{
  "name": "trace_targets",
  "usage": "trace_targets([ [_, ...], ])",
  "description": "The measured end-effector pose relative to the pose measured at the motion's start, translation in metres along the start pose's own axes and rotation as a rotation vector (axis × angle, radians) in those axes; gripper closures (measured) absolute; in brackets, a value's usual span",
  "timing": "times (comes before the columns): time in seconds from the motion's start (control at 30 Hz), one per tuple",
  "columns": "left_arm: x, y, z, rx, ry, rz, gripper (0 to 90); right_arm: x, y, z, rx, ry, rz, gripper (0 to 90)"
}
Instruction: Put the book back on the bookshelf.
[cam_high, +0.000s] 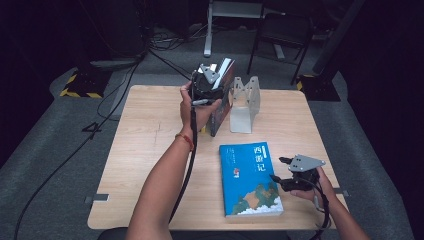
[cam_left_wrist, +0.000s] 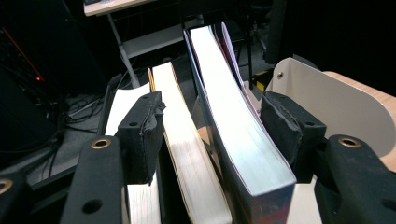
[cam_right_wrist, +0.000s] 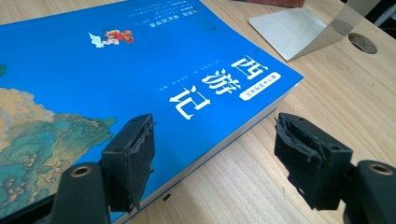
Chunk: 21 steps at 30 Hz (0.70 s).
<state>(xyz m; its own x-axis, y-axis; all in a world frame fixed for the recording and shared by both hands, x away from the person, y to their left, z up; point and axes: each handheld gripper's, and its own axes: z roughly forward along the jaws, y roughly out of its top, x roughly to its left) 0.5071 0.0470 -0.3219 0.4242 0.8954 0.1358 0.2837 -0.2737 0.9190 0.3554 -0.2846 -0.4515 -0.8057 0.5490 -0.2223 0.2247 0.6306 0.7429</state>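
Left tongs (cam_high: 218, 82) sit at the far middle of the worktop (cam_high: 150, 130), over upright books (cam_high: 220, 107) standing just left of a white metal bookend (cam_high: 245, 102). In the left gripper view the jaws stand apart, straddling two books: a cream-paged book (cam_left_wrist: 184, 154) near the left pad and a thicker white-paged book (cam_left_wrist: 238, 126) leaning near the right pad (cam_left_wrist: 289, 128). The pads do not press on either book; a small gap shows at the right, and the left pad sits just beside the cream book. A third book's white pages (cam_left_wrist: 123, 105) show behind the left jaw. The bookend's curved plate (cam_left_wrist: 327, 102) is just right of the right jaw.

Right tongs (cam_high: 281, 175) rest low at the near right of the worktop, just right of a blue book (cam_high: 248, 177) lying flat, cover up. In the right gripper view the jaws are apart: the left pad (cam_right_wrist: 133, 158) overlaps the blue book's (cam_right_wrist: 140, 70) corner edge, the right pad is over bare wood, nothing clamped. The bookend's base (cam_right_wrist: 289, 30) lies beyond the book.
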Motion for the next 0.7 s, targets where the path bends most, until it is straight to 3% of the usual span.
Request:
trace_targets([
  [0.43, 0.002, -0.009, -0.022, -0.003, -0.060, 0.043, 38.5, -0.001, 0.001, -0.002, -0.006, -0.001, 0.003, 29.3],
  [0.7, 0.007, -0.025, -0.037, 0.012, -0.090, 0.074, 37.3, -0.002, 0.000, -0.002, -0.007, -0.004, 0.009, 29.3],
])
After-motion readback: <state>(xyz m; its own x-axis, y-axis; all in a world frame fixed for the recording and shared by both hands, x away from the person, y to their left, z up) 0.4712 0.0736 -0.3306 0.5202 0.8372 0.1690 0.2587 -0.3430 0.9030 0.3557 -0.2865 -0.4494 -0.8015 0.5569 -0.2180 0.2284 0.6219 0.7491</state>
